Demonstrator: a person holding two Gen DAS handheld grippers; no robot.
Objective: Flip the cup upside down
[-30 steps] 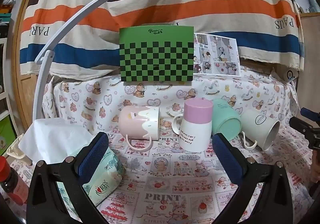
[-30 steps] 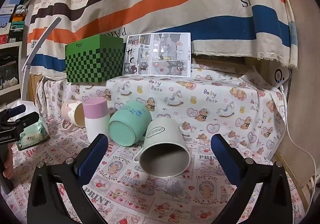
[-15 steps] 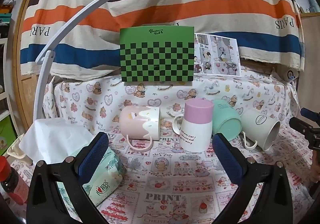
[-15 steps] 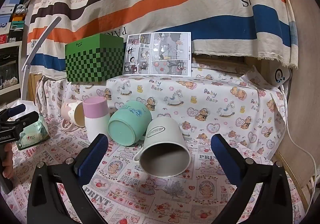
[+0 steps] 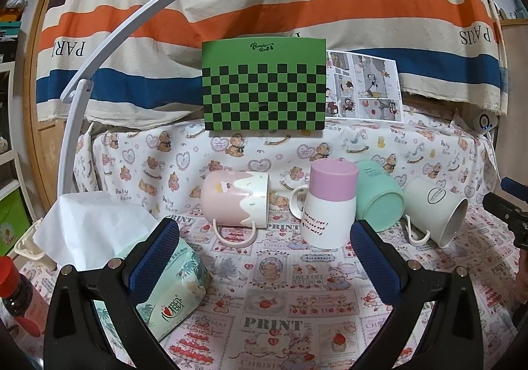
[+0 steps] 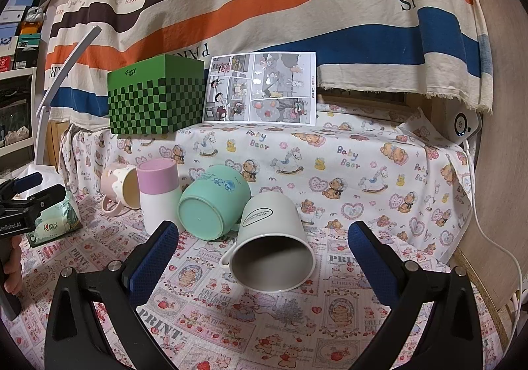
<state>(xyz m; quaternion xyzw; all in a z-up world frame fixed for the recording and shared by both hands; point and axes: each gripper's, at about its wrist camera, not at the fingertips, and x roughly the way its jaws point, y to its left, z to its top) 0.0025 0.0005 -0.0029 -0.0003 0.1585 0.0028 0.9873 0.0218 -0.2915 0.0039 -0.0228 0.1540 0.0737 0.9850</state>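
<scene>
Several cups sit on the patterned cloth. A pink and cream cup lies on its side. A white cup with a pink base stands upside down. A mint cup and a white cup lie on their sides. In the right wrist view the white cup points its mouth toward me, beside the mint cup, the pink-based cup and the pink cup. My left gripper is open and empty in front of the cups. My right gripper is open and empty, just short of the white cup.
A green checkered box and a comic sheet stand on the raised ledge behind. A tissue pack lies front left, with a red-capped bottle at the left edge. A white lamp arm arches on the left.
</scene>
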